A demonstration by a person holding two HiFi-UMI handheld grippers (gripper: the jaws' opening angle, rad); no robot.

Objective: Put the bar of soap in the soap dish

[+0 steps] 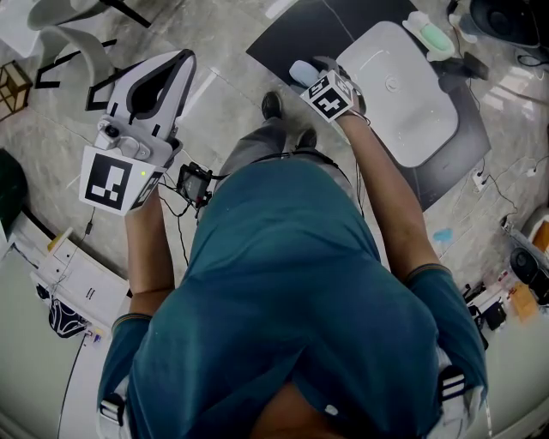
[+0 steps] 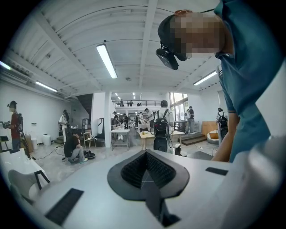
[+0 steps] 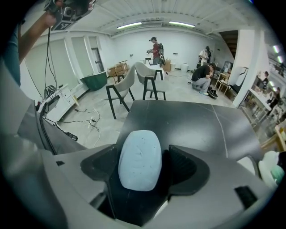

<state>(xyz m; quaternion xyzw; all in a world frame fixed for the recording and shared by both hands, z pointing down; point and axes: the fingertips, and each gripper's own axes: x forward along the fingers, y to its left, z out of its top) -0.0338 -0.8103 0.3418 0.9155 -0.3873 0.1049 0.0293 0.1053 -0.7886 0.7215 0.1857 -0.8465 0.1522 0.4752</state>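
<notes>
A person in a teal shirt, seen from above, stands at a dark grey table (image 1: 309,34). The right gripper (image 1: 313,79) is clamped on a pale blue oval bar of soap (image 3: 139,159), with one black ribbed pad against each of its long flanks. In the right gripper view, the soap's long axis runs along the jaws from 6 o'clock to 12 o'clock. Its far end sticks out past the jaw tips, above the table's near edge.

What looks like the soap dish, a small pale green and white tray (image 1: 420,26), sits at the far end of the table. In the head view it is toward 2 o'clock from the right gripper and well apart from it. In the right gripper view it shows only at the rim, at about 4 o'clock. A large white rounded-rectangular slab (image 1: 403,94) lies on the table between the two. The jaws point toward 10 o'clock in the head view, away from the dish, so the coming move likely needs a swing to the right over that slab.

The right arm is stretched forward, nearly straight, and is much the nearer arm to the dish. The left arm is bent, holding the left gripper (image 2: 146,156) raised over the floor at 9 o'clock. Its jaws are pressed together with nothing between them.
</notes>
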